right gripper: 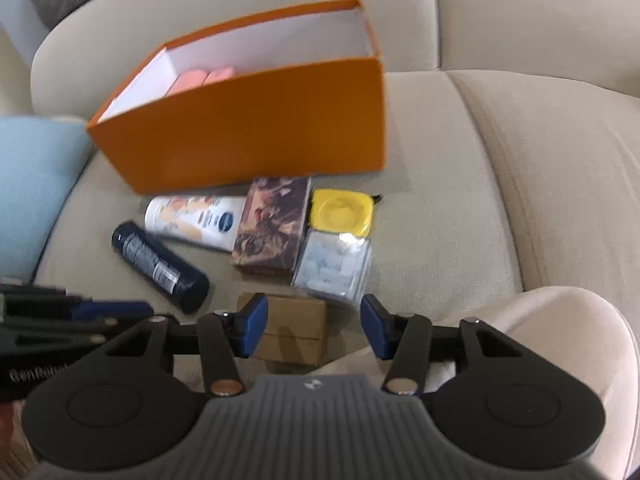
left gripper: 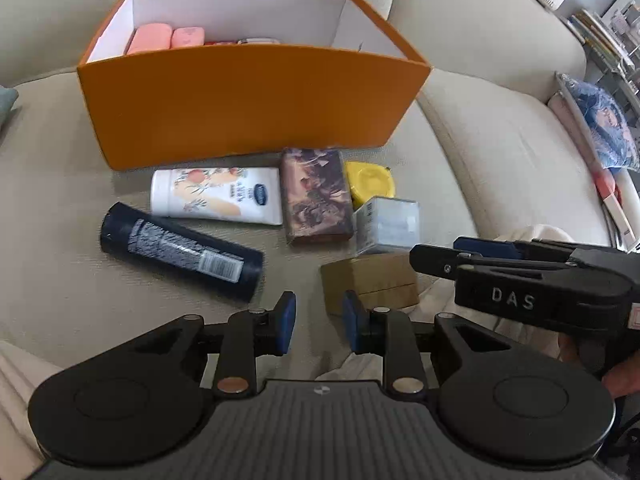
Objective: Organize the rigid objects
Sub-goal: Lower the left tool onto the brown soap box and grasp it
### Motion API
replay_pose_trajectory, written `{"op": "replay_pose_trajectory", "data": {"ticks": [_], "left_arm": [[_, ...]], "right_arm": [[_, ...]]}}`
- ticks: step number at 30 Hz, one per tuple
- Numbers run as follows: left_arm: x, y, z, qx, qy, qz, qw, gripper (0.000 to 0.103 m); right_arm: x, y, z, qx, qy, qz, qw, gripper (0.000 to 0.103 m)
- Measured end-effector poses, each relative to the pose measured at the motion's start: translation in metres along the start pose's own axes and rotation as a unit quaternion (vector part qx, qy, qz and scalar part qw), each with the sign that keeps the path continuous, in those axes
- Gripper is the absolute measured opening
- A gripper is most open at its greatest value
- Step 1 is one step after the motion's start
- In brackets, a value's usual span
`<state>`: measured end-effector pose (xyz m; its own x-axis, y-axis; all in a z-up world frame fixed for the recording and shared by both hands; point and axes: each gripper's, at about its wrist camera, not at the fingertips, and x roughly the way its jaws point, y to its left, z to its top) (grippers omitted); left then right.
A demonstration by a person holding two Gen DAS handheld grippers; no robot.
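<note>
An orange box [left gripper: 248, 108] [right gripper: 256, 128] stands on the beige sofa seat with pink items [left gripper: 166, 38] inside. In front of it lie a white lotion tube [left gripper: 216, 196] [right gripper: 196, 220], a dark bottle [left gripper: 180, 252] [right gripper: 160, 266], a brown patterned box [left gripper: 316, 196] [right gripper: 272, 226], a yellow case [left gripper: 370, 182] [right gripper: 342, 212], a clear plastic box [left gripper: 388, 224] [right gripper: 334, 268] and a tan cardboard box [left gripper: 372, 284] [right gripper: 294, 328]. My left gripper [left gripper: 319, 322] is open and empty, just left of the cardboard box. My right gripper [right gripper: 314, 326] is open above the cardboard box; it also shows in the left wrist view [left gripper: 472, 258].
A light blue cushion [right gripper: 32, 184] lies left of the box. The sofa backrest [left gripper: 480, 28] rises behind. A patterned pillow [left gripper: 604, 120] and shelves sit at the far right. A cream cloth [right gripper: 568, 340] lies at the near right.
</note>
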<state>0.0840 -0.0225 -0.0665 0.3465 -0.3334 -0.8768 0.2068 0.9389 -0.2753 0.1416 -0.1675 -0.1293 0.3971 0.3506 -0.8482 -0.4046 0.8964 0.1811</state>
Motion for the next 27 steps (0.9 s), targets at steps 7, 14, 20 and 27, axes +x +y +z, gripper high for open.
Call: {"op": "replay_pose_trajectory", "data": {"ticks": [7,14,20,27], "left_arm": [[0.018,-0.034,0.005,0.029,0.010,-0.005,0.9995,0.062],[0.046,-0.053,0.017,0.009,0.046,0.023,0.9987,0.077],[0.068,-0.067,0.021,0.004,0.074,0.060,0.9955,0.082],[0.077,-0.061,0.026,-0.020,0.092,0.068,0.9932,0.071]], "right_arm": [[-0.021,-0.031,-0.004,0.052,-0.015,-0.010,0.998,0.013],[-0.032,-0.054,-0.008,0.089,-0.033,-0.009,0.995,0.018],[-0.031,-0.066,-0.009,0.101,-0.033,0.008,0.994,0.014],[-0.028,-0.071,-0.009,0.099,-0.029,0.017,0.995,0.013]]}}
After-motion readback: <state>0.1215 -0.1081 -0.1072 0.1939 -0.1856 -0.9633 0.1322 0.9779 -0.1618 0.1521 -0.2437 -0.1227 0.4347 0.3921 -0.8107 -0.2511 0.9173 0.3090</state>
